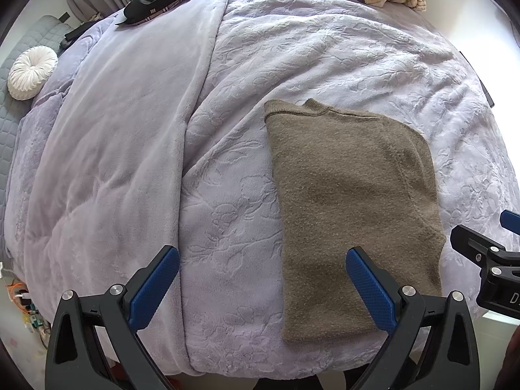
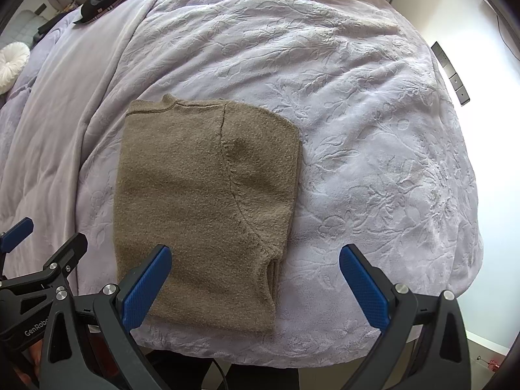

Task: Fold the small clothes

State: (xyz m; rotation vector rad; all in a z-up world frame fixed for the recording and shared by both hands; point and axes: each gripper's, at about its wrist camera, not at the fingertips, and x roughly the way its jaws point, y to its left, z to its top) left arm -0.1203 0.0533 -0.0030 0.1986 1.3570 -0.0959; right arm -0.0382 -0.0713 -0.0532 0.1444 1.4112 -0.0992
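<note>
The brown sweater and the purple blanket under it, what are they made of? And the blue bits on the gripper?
The brown sweater looks like knitted wool or a wool-like yarn: fuzzy, matte, with a ribbed collar. The purple blanket looks like plush fleece, softly shiny, with flowers pressed into it. The blue pads look like rubber or plastic with a fine dotted grip texture.

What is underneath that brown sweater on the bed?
The brown sweater lies flat, folded, on a lilac embossed blanket that shows all around it. Anything else beneath it, including its own tucked-under layers, is covered. Both the left gripper and right gripper are open, holding nothing.
</note>
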